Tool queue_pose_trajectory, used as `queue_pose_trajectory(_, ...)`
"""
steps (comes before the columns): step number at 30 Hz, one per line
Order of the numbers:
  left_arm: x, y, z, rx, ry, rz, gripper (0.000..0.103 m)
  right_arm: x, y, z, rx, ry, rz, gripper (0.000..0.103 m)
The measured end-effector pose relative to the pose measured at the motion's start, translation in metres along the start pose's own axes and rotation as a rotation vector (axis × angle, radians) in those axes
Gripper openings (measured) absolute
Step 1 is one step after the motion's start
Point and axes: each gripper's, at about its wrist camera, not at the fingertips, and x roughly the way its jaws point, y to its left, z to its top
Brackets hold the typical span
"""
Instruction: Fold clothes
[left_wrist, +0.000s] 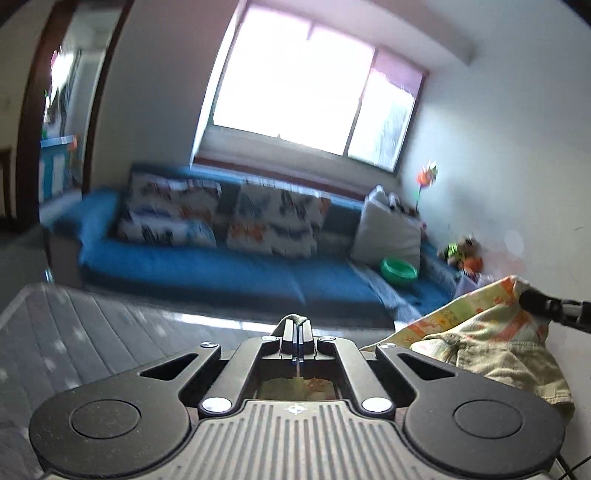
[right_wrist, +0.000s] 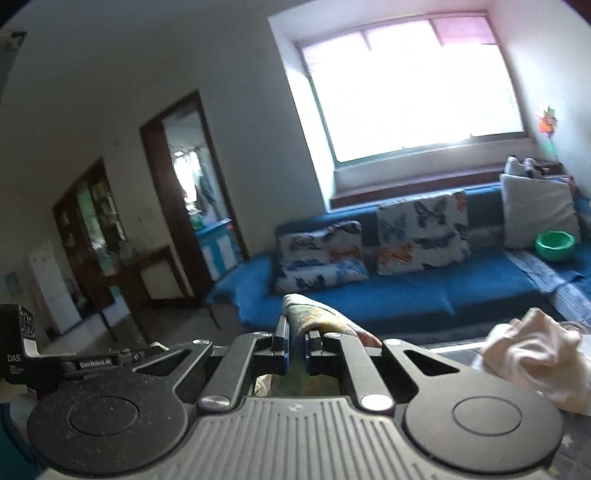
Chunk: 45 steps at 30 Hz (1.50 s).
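**Both grippers pinch the patterned garment, raised toward the sofa**

The only writing you can read sits at 9 o'clock in your right wrist view: the body of the left gripper (right_wrist: 22, 343) carries "DAS" in white, and a small plate on it reads "GenRobot AI". Smaller print beneath "DAS" is too fine to make out.

The patterned garment (left_wrist: 476, 343) is a light cloth printed in yellow, green and orange blocks, with a plain khaki part showing seams and a hem. In your left wrist view it hangs at 3 to 4 o'clock.

Your left gripper (left_wrist: 297, 334) has its jaws pressed fully together, with a small grey-green fold of the cloth poking out past the tips. Your right gripper (right_wrist: 297, 341) is closed almost as tightly on a thicker bunch of the same printed cloth, which rises above the tips and drapes off toward 3 o'clock. Its finger also enters the left wrist view at 3 o'clock, touching the garment's upper edge.

A pale pink cloth (right_wrist: 535, 362) lies crumpled at 4 o'clock in the right wrist view. Beyond, a blue sofa (right_wrist: 406, 295) holds butterfly-print cushions (right_wrist: 421, 232) and a green bowl (right_wrist: 555, 245).
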Motion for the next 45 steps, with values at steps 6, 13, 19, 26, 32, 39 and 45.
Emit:
queue_pose_trajectory(6, -0.054, 0.003, -0.032, 0.086, 0.011, 0.022, 0.001, -0.007, 0.009, -0.032, -0.053, 0.115, 0.048, 0.006)
queue_pose_trajectory(13, -0.089, 0.017, -0.157, 0.077, 0.264, 0.088, 0.001, -0.019, 0.028, -0.131, -0.146, 0.448, 0.144, 0.006)
queue_pose_trajectory(19, -0.087, 0.042, -0.234, -0.047, 0.488, 0.112, 0.001, -0.031, 0.030, -0.192, -0.156, 0.702, 0.192, 0.013)
queue_pose_trajectory(26, -0.099, 0.039, -0.232, -0.008, 0.470, 0.103, 0.010, -0.054, 0.009, -0.174, -0.167, 0.640, 0.117, 0.030)
queue_pose_trajectory(32, -0.111, 0.040, -0.218, 0.048, 0.409, 0.112, 0.029, -0.007, -0.031, -0.156, -0.127, 0.501, -0.028, 0.031)
queue_pose_trajectory(39, -0.103, 0.040, -0.218, 0.036, 0.410, 0.117, 0.036, 0.073, -0.066, -0.157, -0.027, 0.484, -0.119, 0.033)
queue_pose_trajectory(45, -0.071, 0.022, -0.213, 0.049, 0.409, 0.053, 0.041, 0.125, -0.092, -0.170, 0.051, 0.501, -0.158, 0.033)
